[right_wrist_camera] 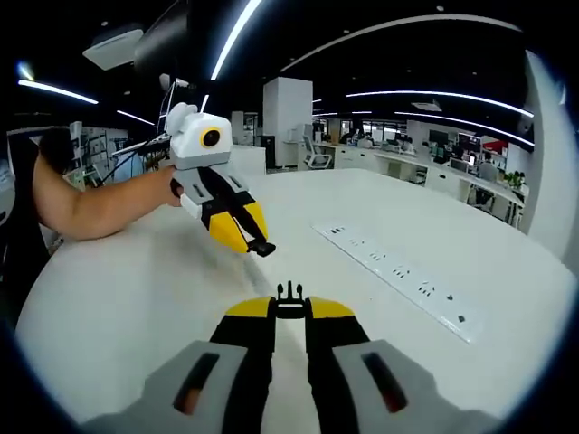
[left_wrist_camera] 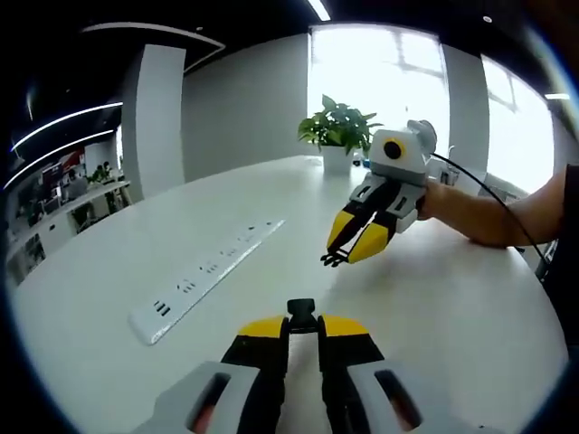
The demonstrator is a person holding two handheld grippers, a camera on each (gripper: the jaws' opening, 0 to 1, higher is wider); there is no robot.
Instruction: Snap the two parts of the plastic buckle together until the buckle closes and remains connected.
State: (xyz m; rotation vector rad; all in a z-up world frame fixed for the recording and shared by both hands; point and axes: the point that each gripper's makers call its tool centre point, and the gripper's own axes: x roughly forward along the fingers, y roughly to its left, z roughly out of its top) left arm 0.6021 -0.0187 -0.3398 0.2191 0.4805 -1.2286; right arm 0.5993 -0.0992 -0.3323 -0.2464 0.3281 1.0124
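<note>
In the left gripper view, my left gripper (left_wrist_camera: pixel 302 325) is shut on a black buckle socket (left_wrist_camera: pixel 301 310) that sticks out past the yellow jaw tips. Ahead and to the right, my right gripper (left_wrist_camera: pixel 351 250) hangs above the white table (left_wrist_camera: pixel 434 307), shut on the black pronged buckle half (left_wrist_camera: pixel 332 260). In the right gripper view, that pronged half (right_wrist_camera: pixel 289 293) stands up between the shut right gripper (right_wrist_camera: pixel 289 312) jaws. The left gripper (right_wrist_camera: pixel 251 240) comes in from the upper left with the socket (right_wrist_camera: pixel 263 248) at its tip. The two halves are apart, facing each other.
A long white power strip (left_wrist_camera: pixel 208 276) (right_wrist_camera: pixel 403 276) lies on the table beside the grippers. A potted plant (left_wrist_camera: pixel 339 127) stands at the table's far edge by the window. A person's forearm (left_wrist_camera: pixel 493 217) (right_wrist_camera: pixel 99 208) holds each gripper. Office desks (right_wrist_camera: pixel 425 172) stand behind.
</note>
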